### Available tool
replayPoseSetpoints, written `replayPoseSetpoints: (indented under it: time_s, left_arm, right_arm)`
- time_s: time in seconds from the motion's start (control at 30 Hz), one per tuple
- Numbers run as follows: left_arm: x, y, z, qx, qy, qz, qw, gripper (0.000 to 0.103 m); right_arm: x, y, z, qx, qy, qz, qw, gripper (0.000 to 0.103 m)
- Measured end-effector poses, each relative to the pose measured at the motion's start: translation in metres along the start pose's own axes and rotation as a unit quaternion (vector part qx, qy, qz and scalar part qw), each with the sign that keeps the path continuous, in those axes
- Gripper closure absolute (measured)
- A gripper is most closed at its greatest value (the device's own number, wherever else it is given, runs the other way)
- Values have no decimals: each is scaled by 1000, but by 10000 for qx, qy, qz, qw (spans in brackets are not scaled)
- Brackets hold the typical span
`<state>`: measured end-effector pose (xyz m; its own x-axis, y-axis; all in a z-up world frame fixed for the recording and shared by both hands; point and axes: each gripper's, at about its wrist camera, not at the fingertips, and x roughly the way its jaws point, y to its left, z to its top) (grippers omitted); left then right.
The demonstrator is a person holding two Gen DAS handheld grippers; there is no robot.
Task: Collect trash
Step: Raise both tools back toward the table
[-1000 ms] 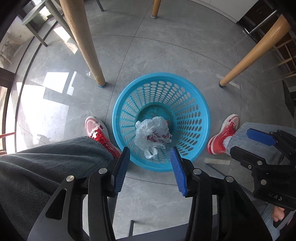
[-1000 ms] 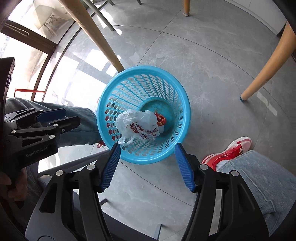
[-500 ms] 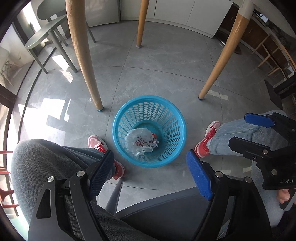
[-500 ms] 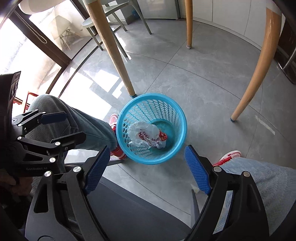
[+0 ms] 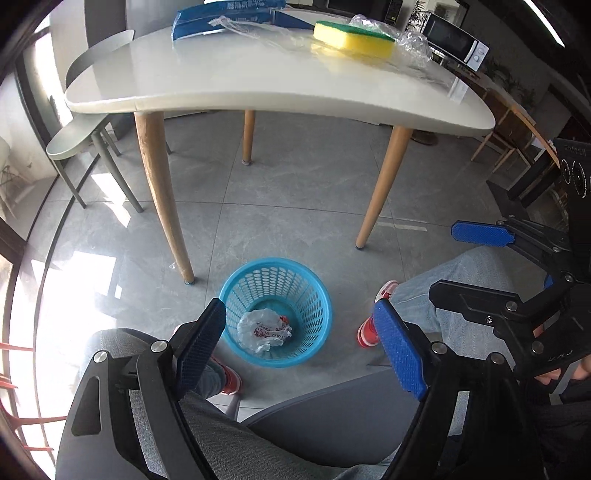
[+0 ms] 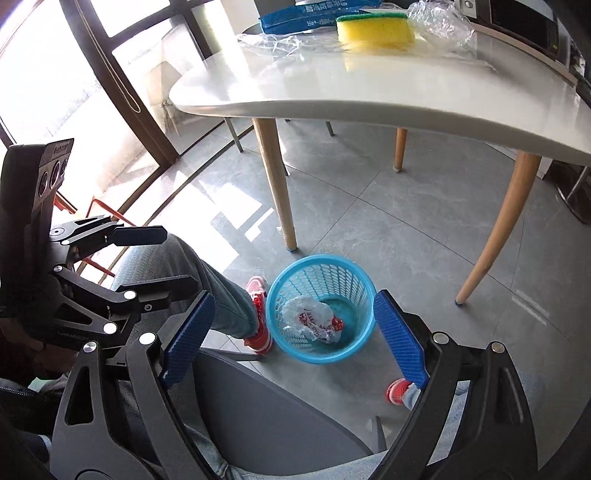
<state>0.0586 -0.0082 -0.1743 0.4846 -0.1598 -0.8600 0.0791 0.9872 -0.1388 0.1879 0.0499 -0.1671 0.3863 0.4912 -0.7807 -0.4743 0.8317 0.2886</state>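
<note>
Both claws have risen well clear of the blue basket (image 5: 275, 312), now small at lower centre, and the counter (image 5: 258, 85) has come into view across the top. Left claw (image 5: 301, 345) stands wide and empty; right claw (image 6: 295, 338) is opening with nothing between its jaws. White crumpled bag (image 5: 264, 328) lies inside the basket on the floor; a yellow sponge (image 5: 352, 38) and clear wrappers (image 5: 410, 42) sit on the counter.

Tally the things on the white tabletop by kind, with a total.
Yellow sponge: 1
Blue packages: 2
Clear plastic wrappers: 2
Total: 5
</note>
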Motion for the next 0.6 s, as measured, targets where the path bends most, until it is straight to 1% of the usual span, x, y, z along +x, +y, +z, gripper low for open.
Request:
replayPoseSetpoints:
  time_s: [0.17,0.33,0.43,0.5,0.6]
  left_arm:
    - [-33,-7,25,52,-507,-38,9987,20]
    - [-47,-3,50,1,-880,42,9961,19]
    - [-47,3,65,-117,-988,81,9950,19]
    - [-46,5,74,-196,-993,178,9947,19]
    - [-49,7,89,-290,-1072,152,9937,19]
  right_arm:
    - [-36,-3,17,-16,-450,-111,9989,20]
    - [-65,-15,35,117,-913,-275,9954,20]
    - [-71,-20,45,123,-1092,-480,9928,18]
    - [-71,-26,51,182,-1179,-477,9917,17]
    - [-70,-34,56,275,-1267,-535,9901,17]
